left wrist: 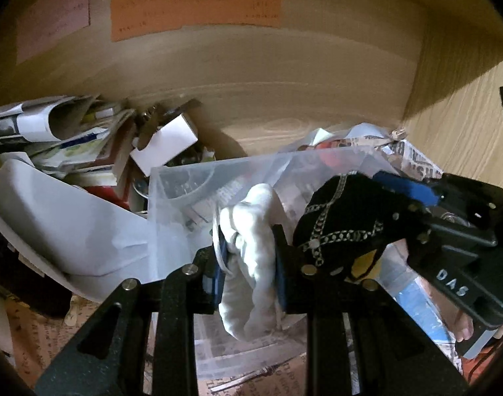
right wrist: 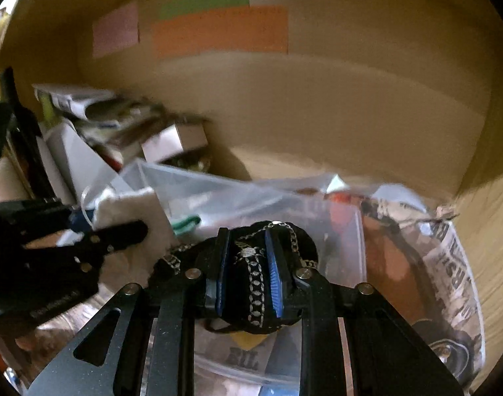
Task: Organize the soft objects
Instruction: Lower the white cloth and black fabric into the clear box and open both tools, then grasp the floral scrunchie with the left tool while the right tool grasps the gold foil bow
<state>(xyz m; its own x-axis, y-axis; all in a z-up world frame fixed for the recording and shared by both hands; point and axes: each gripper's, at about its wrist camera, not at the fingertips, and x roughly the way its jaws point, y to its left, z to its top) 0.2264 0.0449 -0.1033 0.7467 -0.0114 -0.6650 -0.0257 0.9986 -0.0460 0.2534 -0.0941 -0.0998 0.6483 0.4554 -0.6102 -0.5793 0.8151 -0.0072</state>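
My left gripper (left wrist: 249, 247) is shut on a white fluffy cloth (left wrist: 251, 257) and holds it over a clear plastic bin (left wrist: 172, 178). My right gripper (right wrist: 248, 264) is shut on a black fabric piece with a silver chain pattern (right wrist: 254, 277), also over the bin (right wrist: 218, 194). In the left wrist view the right gripper (left wrist: 449, 231) sits at the right with the black fabric (left wrist: 337, 217) next to the white cloth. In the right wrist view the left gripper (right wrist: 70, 247) and white cloth (right wrist: 136, 211) show at the left.
I am inside a wooden cabinet with a back wall (left wrist: 251, 82) bearing orange (left wrist: 195, 10), green and pink paper labels. Papers and small boxes (left wrist: 70, 142) are piled at the left. Newspaper-print bags (right wrist: 449, 257) lie at the right. A white plastic lid (left wrist: 53, 217) leans at the left.
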